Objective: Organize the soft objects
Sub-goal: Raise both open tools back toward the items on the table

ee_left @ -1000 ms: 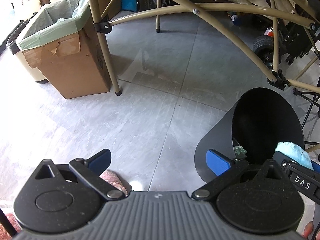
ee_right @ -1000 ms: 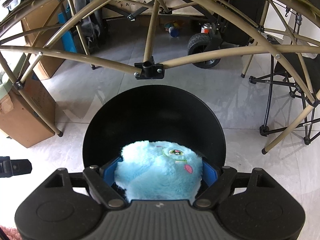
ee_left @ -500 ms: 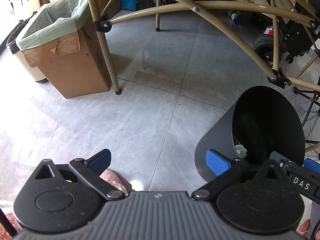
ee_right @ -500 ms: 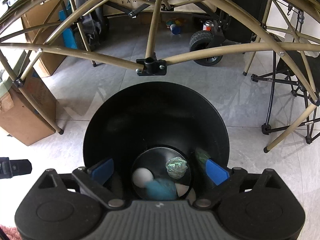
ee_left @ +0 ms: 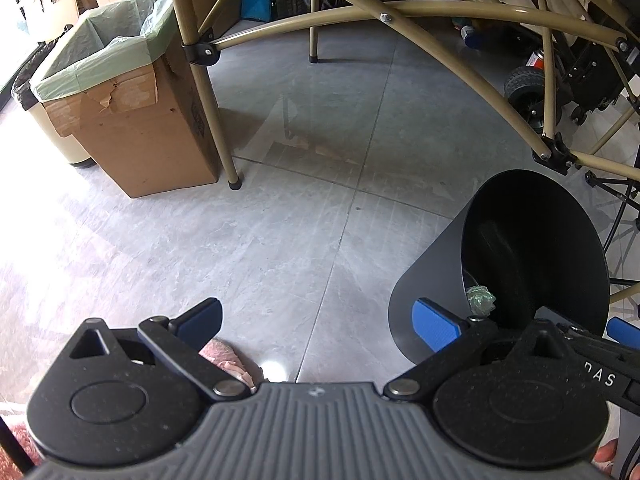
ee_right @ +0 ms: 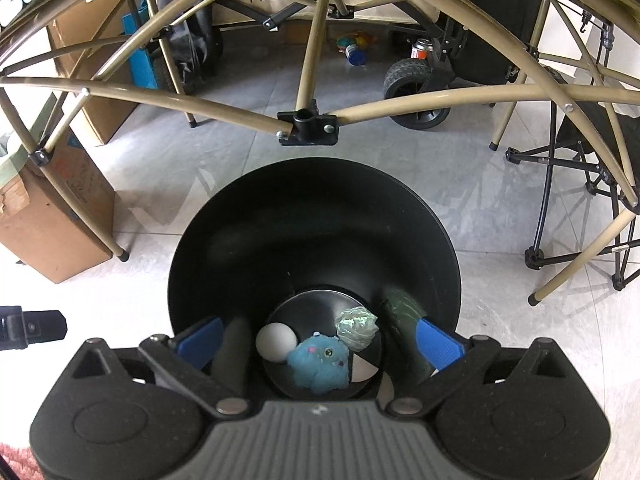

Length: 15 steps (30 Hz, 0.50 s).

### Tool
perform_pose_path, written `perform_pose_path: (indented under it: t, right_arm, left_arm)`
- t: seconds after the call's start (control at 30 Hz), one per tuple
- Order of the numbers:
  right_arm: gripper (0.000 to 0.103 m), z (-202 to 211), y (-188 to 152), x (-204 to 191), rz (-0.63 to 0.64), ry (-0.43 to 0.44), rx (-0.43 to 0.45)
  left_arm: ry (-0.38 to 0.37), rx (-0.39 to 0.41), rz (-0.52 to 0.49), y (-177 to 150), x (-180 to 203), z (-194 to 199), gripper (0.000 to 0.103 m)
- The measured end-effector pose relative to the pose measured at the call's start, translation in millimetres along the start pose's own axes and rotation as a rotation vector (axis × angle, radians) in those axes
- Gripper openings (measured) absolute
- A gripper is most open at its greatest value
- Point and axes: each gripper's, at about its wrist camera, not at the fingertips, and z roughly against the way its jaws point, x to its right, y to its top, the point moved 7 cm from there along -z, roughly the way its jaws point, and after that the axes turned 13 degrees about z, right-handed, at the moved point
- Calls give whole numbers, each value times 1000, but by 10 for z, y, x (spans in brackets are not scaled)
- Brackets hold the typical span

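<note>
A tall black bin (ee_right: 312,216) stands on the floor, seen from above in the right wrist view. At its bottom lie a blue plush toy (ee_right: 320,364), a white ball (ee_right: 276,340) and a pale green crumpled soft thing (ee_right: 356,326). My right gripper (ee_right: 320,340) hangs open over the bin's mouth, nothing between its fingers. In the left wrist view the bin (ee_left: 432,288) stands at the right, the green thing (ee_left: 480,300) showing inside. My left gripper (ee_left: 318,322) is open above the floor; a pink soft object (ee_left: 228,364) lies just under its left finger.
A cardboard box lined with a green bag (ee_left: 124,120) stands at the left beside a tan folding frame leg (ee_left: 208,108). Tan frame tubes (ee_right: 312,124) cross behind the bin. A wheeled cart (ee_right: 416,92) and black stand legs (ee_right: 580,216) are at the back and right.
My right gripper opened and let go of the blue plush toy, which dropped to the bottom of the bin. The left gripper has barely moved.
</note>
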Motion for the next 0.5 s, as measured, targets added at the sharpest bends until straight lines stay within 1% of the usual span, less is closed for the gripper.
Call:
perform_pose_path:
  t: [0.23, 0.5]
  right_arm:
    - [103, 21, 14, 6, 5, -3, 8]
    - [103, 142, 47, 20, 9, 8, 47]
  left_arm:
    - [-6, 11, -5, 5, 27, 28, 103]
    - [-44, 50, -14, 36, 62, 180, 103]
